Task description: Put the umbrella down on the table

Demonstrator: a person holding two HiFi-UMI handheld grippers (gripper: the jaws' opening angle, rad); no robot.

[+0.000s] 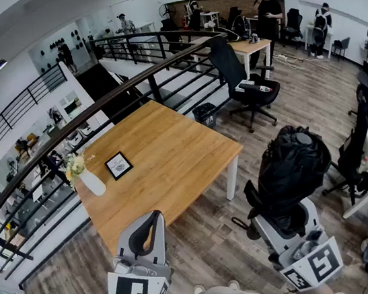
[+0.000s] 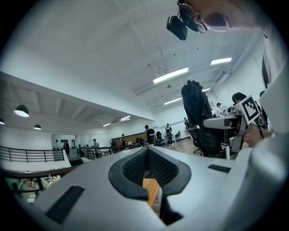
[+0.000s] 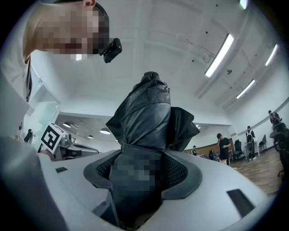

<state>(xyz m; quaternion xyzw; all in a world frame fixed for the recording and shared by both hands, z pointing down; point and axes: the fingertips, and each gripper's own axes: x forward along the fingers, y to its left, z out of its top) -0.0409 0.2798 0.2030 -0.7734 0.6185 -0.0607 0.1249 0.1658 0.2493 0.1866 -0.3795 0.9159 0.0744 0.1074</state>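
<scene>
A folded black umbrella point(image 1: 291, 167) stands upright in my right gripper point(image 1: 287, 215), whose jaws are shut on its lower part. This is over the wood floor, right of the wooden table point(image 1: 172, 158) and apart from it. In the right gripper view the umbrella point(image 3: 149, 113) fills the space between the jaws of the right gripper point(image 3: 142, 169) and rises above them. My left gripper point(image 1: 151, 223) hovers near the table's front edge, shut with nothing in it. In the left gripper view the left gripper point(image 2: 147, 153) has its pads together, and the umbrella point(image 2: 198, 108) shows at the right.
On the table's left side stand a white vase with flowers point(image 1: 88, 178) and a small framed card point(image 1: 119, 165). A black railing point(image 1: 67, 135) runs behind the table. Office chairs point(image 1: 246, 80) and a bin point(image 1: 204, 114) stand beyond; desks line the right.
</scene>
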